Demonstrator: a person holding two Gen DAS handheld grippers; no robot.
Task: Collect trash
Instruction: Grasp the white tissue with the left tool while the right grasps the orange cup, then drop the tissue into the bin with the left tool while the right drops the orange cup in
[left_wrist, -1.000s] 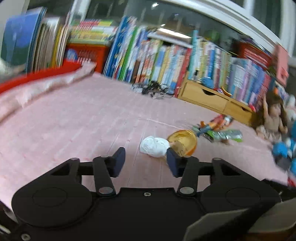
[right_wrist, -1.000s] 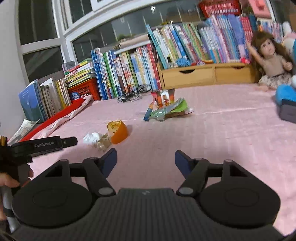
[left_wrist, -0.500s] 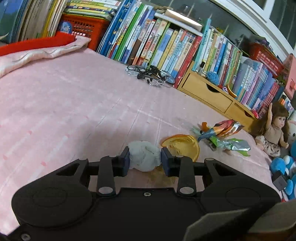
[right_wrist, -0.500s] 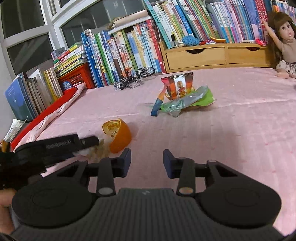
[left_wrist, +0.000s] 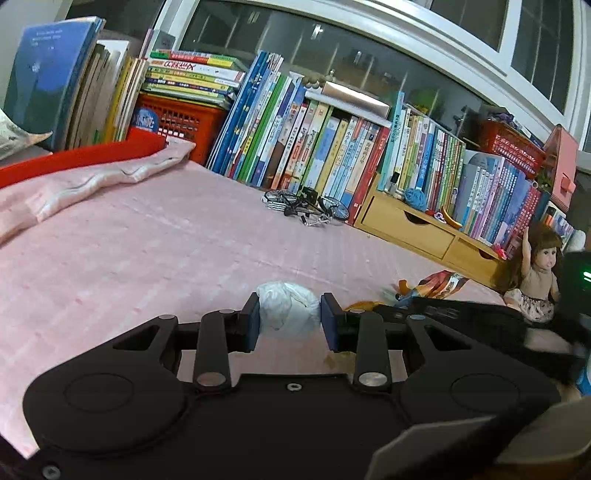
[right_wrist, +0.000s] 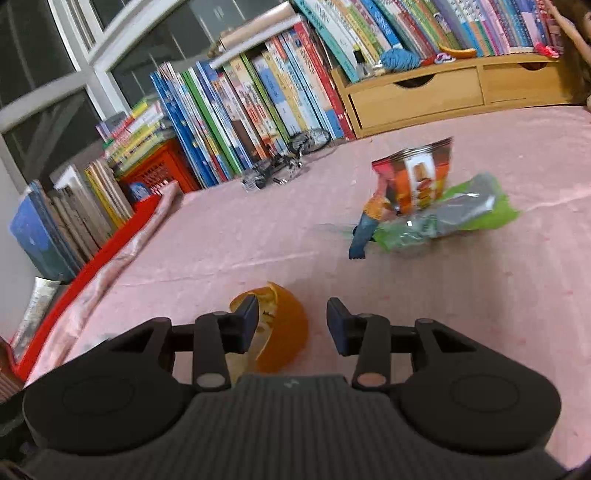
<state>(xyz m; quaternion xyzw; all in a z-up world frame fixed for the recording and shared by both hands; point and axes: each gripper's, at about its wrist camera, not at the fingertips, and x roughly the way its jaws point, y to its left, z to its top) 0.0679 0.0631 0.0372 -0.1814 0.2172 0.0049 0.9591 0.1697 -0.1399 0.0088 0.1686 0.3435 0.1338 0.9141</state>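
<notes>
The left tongs (left_wrist: 290, 323) squeeze a white paper ball (left_wrist: 288, 308). The right tongs (right_wrist: 291, 323) are opening around an orange peel (right_wrist: 282, 332), not pinching it. Snack wrappers (right_wrist: 428, 210) lie on the pink bed (right_wrist: 221, 236) at one o'clock.

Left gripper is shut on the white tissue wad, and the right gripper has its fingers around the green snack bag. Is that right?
Not quite. The left gripper is shut on the white tissue wad, but the right gripper has the orange peel between its opening fingers, not yet gripped. The green snack bag lies farther off on the pink sheet, as the right wrist view shows.
</notes>
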